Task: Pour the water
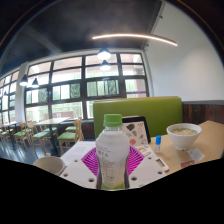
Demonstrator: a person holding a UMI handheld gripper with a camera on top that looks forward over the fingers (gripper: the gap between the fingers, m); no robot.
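Observation:
A clear plastic water bottle (112, 155) with a green cap and a white label stands upright between my fingers. My gripper (112, 163) is shut on the bottle, with the magenta pads (92, 160) pressing its sides. A white bowl (184, 133) sits on the light table (205, 140) beyond the fingers to the right. A round cup or bowl rim (48, 163) shows low to the left of the bottle.
A small dark card or tablet (136, 129) stands on the table behind the bottle, with a small blue item (157, 141) beside it. A green bench back (140, 108) is behind the table. Large windows (70, 90) and wooden chairs (40, 130) fill the left background.

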